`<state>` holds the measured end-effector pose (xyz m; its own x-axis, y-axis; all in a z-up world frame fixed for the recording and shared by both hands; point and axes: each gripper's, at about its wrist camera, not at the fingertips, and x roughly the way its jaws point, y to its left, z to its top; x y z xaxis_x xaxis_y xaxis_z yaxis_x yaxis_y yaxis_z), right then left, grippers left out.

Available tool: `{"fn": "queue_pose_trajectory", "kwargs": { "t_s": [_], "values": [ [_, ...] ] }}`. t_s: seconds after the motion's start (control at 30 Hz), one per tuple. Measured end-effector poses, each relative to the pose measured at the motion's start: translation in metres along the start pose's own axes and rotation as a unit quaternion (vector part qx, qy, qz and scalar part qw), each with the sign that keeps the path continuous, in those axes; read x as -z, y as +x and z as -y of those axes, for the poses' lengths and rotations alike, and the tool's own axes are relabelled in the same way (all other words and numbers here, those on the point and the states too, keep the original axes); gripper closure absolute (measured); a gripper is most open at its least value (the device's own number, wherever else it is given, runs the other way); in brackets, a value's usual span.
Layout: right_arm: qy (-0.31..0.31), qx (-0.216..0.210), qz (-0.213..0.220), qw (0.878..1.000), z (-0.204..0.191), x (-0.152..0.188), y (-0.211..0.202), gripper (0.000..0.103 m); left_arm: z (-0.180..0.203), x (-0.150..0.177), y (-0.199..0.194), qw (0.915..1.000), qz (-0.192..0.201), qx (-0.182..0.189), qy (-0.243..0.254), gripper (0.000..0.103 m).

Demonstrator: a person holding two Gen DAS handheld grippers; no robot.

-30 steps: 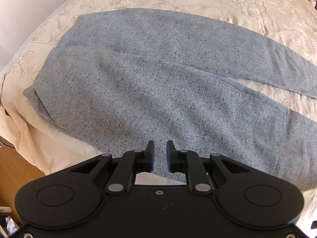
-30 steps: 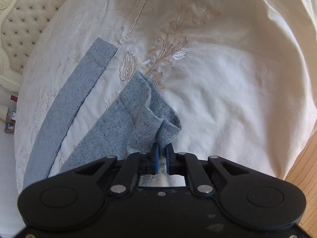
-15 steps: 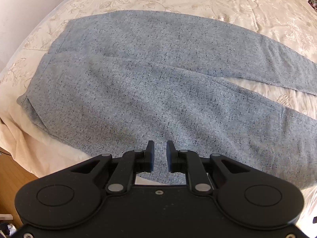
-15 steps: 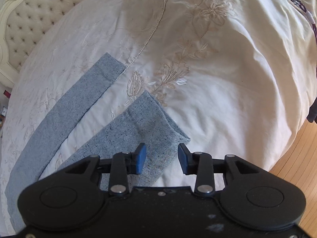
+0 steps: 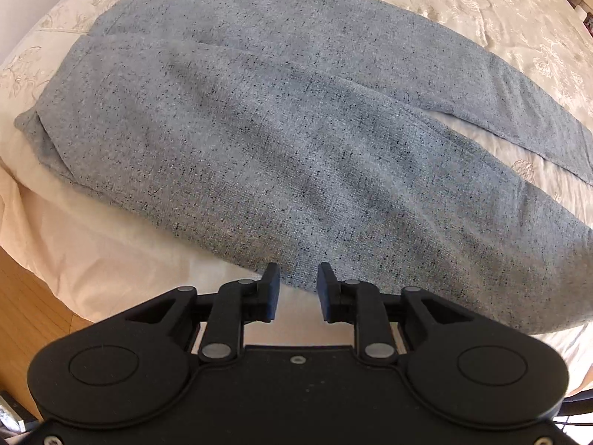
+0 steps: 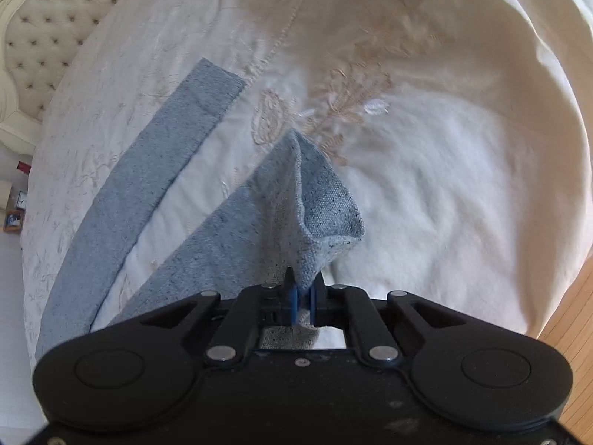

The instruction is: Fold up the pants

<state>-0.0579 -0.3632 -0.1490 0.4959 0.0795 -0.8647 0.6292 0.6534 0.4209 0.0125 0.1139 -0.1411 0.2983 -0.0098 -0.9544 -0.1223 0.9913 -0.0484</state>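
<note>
Grey-blue speckled pants lie spread flat on the cream bedspread, waist at the left, both legs running right. My left gripper is open and empty, just above the near edge of the near leg. In the right wrist view my right gripper is shut on the cuff of the near pant leg, which is lifted and bunched into a fold. The far leg's cuff lies flat to the left.
The embroidered cream bedspread covers the bed. A tufted headboard stands at the far left. Wooden floor shows past the bed's edge in the left wrist view and the right wrist view.
My right gripper opened over the near cuff half a second ago and has now shut on it and lifted it. My left gripper opened a little wider and moved closer to the pants.
</note>
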Motion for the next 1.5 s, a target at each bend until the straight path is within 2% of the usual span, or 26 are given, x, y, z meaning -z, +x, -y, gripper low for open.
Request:
{"fn": "queue_pose_trajectory", "kwargs": {
  "t_s": [0.03,0.13,0.37,0.53,0.77,0.83,0.9,0.93,0.97,1.0,1.07,1.1,1.23,1.3,1.4,1.5],
  "values": [
    [-0.008,-0.006,0.005,1.000,-0.007,-0.005,-0.006,0.096,-0.003,-0.001,0.000,1.0000,0.001,0.005,-0.007,0.062],
    [-0.029,-0.023,0.024,0.999,-0.029,-0.017,-0.025,0.096,-0.012,-0.005,0.006,0.9989,-0.009,0.031,-0.034,0.061],
    [-0.030,-0.047,0.058,0.997,-0.064,-0.037,-0.047,0.096,-0.030,-0.005,0.028,0.9917,-0.068,0.080,-0.075,0.059],
    [-0.025,-0.046,0.075,0.996,-0.081,-0.035,-0.056,0.096,-0.047,-0.005,0.030,0.9877,-0.067,0.096,-0.104,0.055],
    [-0.015,-0.029,0.085,0.996,-0.087,-0.030,-0.064,0.096,-0.072,-0.017,0.048,0.9753,-0.059,0.099,-0.188,0.052],
    [-0.018,-0.023,0.087,0.996,-0.089,-0.030,-0.068,0.096,-0.077,-0.019,0.050,0.9737,-0.051,0.090,-0.203,0.052],
    [-0.019,-0.019,0.087,0.996,-0.090,-0.030,-0.070,0.096,-0.082,-0.022,0.045,0.9736,-0.029,0.066,-0.216,0.052],
    [-0.020,-0.016,0.087,0.996,-0.091,-0.029,-0.072,0.096,-0.084,-0.025,0.039,0.9741,-0.011,0.050,-0.220,0.056],
    [-0.021,-0.013,0.088,0.996,-0.091,-0.029,-0.072,0.096,-0.086,-0.027,0.032,0.9739,0.011,0.036,-0.224,0.076],
    [-0.020,-0.010,0.089,0.996,-0.091,-0.029,-0.071,0.096,-0.090,-0.032,0.023,0.9732,0.032,0.030,-0.226,0.090],
    [-0.013,-0.005,0.088,0.996,-0.090,-0.029,-0.070,0.096,-0.097,-0.042,0.005,0.9712,0.058,0.045,-0.227,0.098],
    [-0.008,-0.003,0.086,0.996,-0.089,-0.029,-0.069,0.096,-0.099,-0.048,-0.006,0.9713,0.072,0.049,-0.221,0.098],
    [0.001,0.002,0.086,0.996,-0.090,-0.029,-0.069,0.096,-0.092,-0.073,-0.064,0.9789,0.129,0.042,-0.153,0.098],
    [-0.006,-0.001,0.095,0.995,-0.095,-0.027,-0.076,0.096,-0.090,-0.078,-0.083,0.9808,0.144,0.045,-0.124,0.098],
    [-0.006,-0.002,0.114,0.993,-0.097,-0.019,-0.090,0.096,-0.083,-0.073,-0.090,0.9879,0.128,0.021,-0.084,0.098],
    [0.018,0.027,0.091,0.995,-0.084,-0.003,-0.089,0.096,-0.085,-0.062,-0.072,0.9951,0.071,-0.003,-0.068,0.098]
  ]
}}
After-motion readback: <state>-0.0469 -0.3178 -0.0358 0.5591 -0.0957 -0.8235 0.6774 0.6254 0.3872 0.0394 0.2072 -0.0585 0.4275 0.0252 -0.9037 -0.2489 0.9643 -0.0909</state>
